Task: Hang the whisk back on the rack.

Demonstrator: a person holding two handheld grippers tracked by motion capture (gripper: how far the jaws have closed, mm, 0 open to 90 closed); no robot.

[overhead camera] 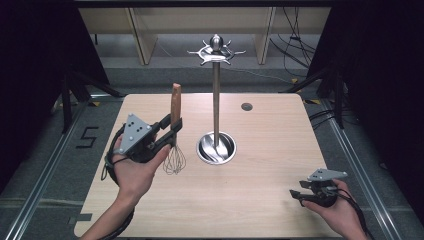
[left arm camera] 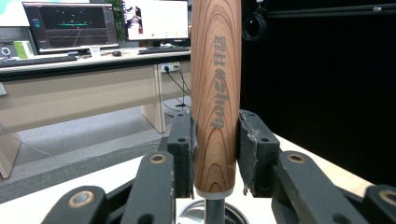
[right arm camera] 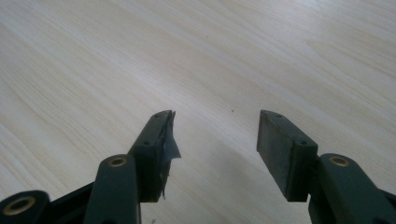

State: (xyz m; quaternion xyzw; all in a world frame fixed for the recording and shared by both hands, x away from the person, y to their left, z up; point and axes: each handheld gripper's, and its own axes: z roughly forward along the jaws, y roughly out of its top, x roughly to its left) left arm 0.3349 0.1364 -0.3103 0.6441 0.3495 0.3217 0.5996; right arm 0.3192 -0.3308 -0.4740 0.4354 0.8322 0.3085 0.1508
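Whisk [overhead camera: 174,131] upright, clamped in left tool [overhead camera: 172,131], hanging stand [overhead camera: 216,100] just beside, right tool [right arm camera: 215,140] apart above table [overhead camera: 270,190].

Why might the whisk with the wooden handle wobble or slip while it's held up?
The wire whisk with the smooth brown wooden handle could slip a little, since the left gripper's fingers pinch a round, polished handle. Its thin wire loops hang below and probably flex. It looks light, so it likely stays put.

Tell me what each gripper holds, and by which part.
Left gripper clamps the wire whisk with a wooden handle near the handle's lower end. Right gripper holds nothing.
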